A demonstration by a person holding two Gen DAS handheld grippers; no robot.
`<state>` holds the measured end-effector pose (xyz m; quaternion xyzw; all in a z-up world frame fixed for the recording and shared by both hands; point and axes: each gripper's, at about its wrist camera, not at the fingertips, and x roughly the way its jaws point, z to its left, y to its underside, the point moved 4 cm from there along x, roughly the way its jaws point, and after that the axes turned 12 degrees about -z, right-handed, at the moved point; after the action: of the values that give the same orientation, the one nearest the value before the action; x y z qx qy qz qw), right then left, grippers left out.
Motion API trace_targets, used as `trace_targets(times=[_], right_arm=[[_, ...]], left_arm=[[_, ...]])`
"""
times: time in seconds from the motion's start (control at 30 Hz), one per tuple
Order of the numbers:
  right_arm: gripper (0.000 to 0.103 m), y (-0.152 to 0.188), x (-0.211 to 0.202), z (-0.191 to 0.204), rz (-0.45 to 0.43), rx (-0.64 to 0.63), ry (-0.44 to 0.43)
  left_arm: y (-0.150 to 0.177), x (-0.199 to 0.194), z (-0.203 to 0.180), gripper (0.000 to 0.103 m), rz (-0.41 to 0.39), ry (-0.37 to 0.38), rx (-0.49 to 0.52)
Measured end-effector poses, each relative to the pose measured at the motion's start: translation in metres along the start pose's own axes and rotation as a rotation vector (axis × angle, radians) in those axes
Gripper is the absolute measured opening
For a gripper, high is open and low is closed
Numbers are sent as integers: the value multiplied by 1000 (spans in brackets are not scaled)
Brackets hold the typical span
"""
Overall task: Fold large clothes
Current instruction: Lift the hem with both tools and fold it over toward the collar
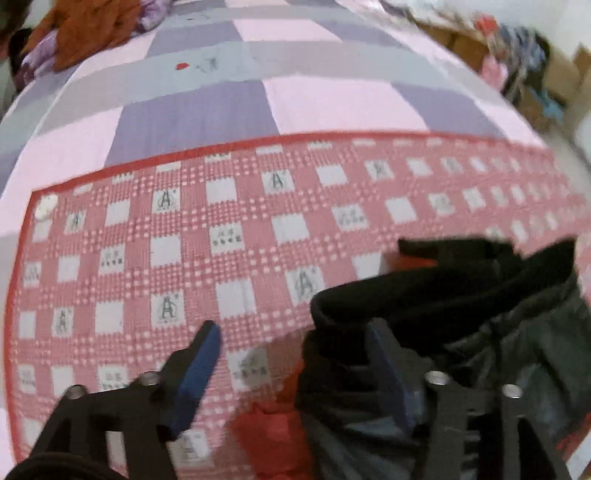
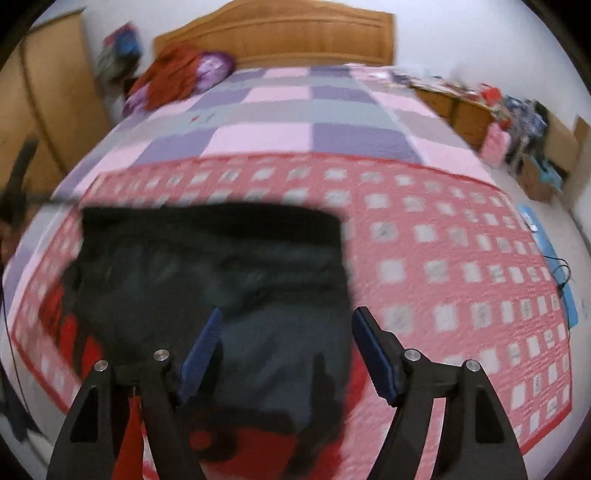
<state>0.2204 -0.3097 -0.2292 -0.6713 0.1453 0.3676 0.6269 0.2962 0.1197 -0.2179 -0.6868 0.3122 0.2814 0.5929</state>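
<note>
A black garment with red parts lies folded on the red checked blanket on the bed. In the left wrist view it fills the lower right, bunched, with red fabric showing below. My left gripper is open, its right finger over the garment's edge and its left finger over the blanket. My right gripper is open just above the garment's near right part, holding nothing.
A pink and purple checked quilt covers the bed beyond the blanket. An orange garment and purple pillow lie by the wooden headboard. A wardrobe stands left. Cluttered boxes stand right.
</note>
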Motion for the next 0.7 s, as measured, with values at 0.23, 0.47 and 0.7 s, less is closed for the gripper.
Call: trace_targets(times=[0.23,0.47,0.7], right_arm=[[76,58,25,48,96,-42,9],[87,31,100,37,125,-48,113],[90,-7,147,8,112,13,127]], left_arm=[[-14,-4,6,72,-60,5,-158],[68,-7,-117,78,-79,85,156],[80,64,-77,78,-42,-81,-33]])
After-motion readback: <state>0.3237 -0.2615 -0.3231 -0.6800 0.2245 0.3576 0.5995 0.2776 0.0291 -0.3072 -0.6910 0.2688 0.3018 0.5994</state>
